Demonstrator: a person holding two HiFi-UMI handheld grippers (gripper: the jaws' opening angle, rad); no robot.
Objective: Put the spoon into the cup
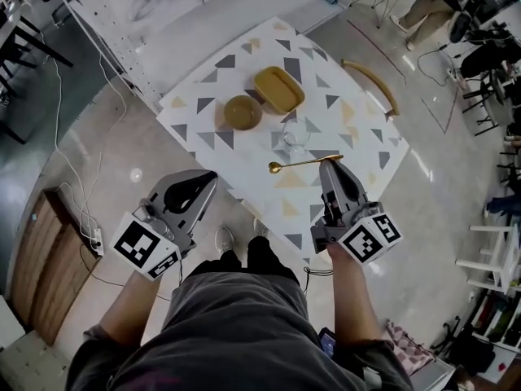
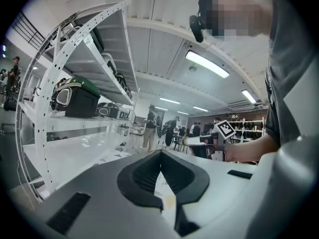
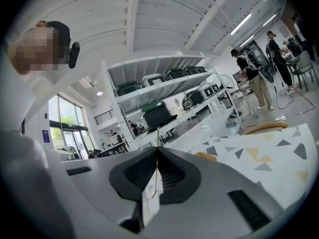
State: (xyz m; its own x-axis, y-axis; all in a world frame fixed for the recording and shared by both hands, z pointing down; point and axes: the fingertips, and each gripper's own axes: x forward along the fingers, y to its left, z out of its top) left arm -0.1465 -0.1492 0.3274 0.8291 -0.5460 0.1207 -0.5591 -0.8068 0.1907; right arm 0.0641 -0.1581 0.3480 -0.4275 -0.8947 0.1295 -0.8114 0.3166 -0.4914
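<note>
Head view: the right gripper (image 1: 330, 163) is pinching the handle end of the gold spoon (image 1: 303, 163). The spoon is reaching out to the left of the fingers over the patterned desk (image 1: 244, 161). The clear glass cup (image 1: 296, 134) is standing just beyond the spoon, and the brown bowl (image 1: 242, 112) and yellow dish (image 1: 278, 89) are sitting farther out. The left gripper (image 1: 210, 176) is hovering off the desk's near edge.

Left gripper view: the fingers (image 2: 149, 171) are pressing together, tips meeting with nothing between them.

Right gripper view: the fingers (image 3: 172, 171) are clamping the thin spoon handle, which is poking up past their tips.
</note>
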